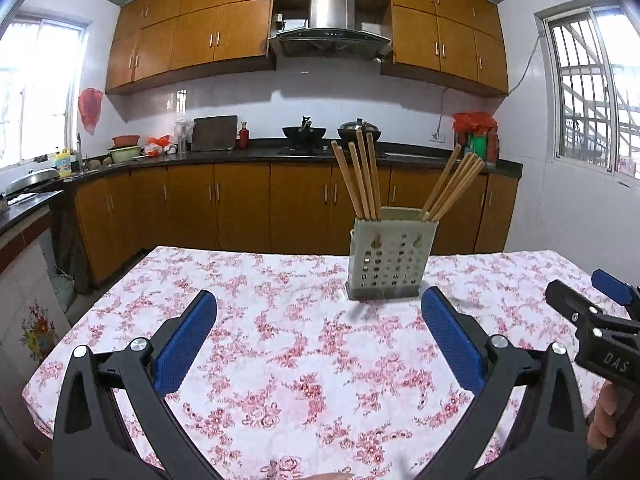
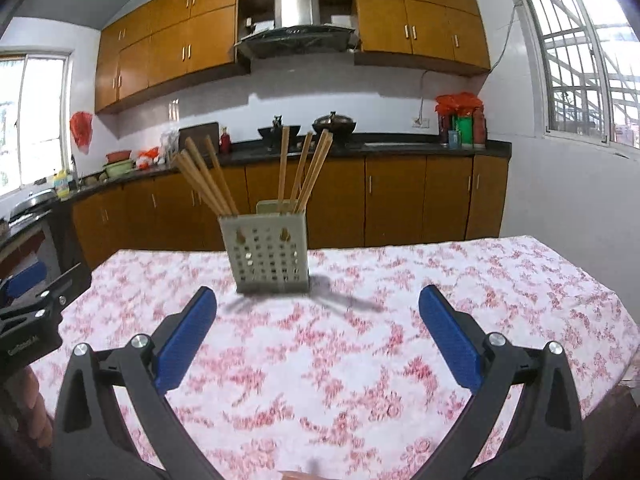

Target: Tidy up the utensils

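A pale perforated utensil holder stands upright on the floral tablecloth; it also shows in the right wrist view. Several wooden chopsticks lean out of it in two bunches, one left and one right. My left gripper is open and empty, above the table in front of the holder. My right gripper is open and empty, also short of the holder. Each gripper shows at the edge of the other's view: the right one, the left one.
The table has its far edge just behind the holder. Beyond it run brown cabinets and a dark counter with woks on a stove, bowls and bottles. Windows flank both sides.
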The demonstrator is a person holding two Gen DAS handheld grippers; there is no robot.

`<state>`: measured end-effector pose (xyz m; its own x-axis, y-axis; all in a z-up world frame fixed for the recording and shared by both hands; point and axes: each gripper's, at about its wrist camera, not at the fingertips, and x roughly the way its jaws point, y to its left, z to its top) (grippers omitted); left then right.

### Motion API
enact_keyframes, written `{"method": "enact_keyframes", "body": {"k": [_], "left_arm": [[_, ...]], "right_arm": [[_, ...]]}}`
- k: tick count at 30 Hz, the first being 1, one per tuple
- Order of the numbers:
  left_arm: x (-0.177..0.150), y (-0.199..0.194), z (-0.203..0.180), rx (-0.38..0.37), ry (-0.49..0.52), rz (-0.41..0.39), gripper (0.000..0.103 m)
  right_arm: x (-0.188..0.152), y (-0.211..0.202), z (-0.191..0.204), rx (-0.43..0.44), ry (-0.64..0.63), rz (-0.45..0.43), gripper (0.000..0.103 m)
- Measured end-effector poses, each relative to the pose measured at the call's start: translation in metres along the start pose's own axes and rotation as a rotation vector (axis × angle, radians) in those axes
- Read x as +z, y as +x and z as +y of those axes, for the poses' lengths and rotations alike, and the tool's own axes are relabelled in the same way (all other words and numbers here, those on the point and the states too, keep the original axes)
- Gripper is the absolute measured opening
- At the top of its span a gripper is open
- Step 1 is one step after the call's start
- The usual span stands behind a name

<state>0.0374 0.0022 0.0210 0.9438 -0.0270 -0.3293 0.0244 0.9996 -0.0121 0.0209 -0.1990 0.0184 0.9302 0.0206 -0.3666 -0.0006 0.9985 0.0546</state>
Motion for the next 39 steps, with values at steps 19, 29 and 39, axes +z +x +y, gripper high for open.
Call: {"method": "enact_keyframes", "body": {"k": [19,29,39], "left_arm": [[-0.029,0.002,0.000,-0.015,-0.004,0.105,0.101],[-0.028,0.000,-0.003,-0.022,0.001,0.103,0.101],[-0.027,-0.001,-0.004,-0.024,0.001,0.100,0.101]], "right_arm": [[-0.021,0.010,0.002,-0.001,0.016,0.095,0.099],[-0.021,0.010,0.000,-0.001,0.020,0.094,0.099],[-0.019,0.009,0.000,-0.002,0.023,0.089,0.099]]}}
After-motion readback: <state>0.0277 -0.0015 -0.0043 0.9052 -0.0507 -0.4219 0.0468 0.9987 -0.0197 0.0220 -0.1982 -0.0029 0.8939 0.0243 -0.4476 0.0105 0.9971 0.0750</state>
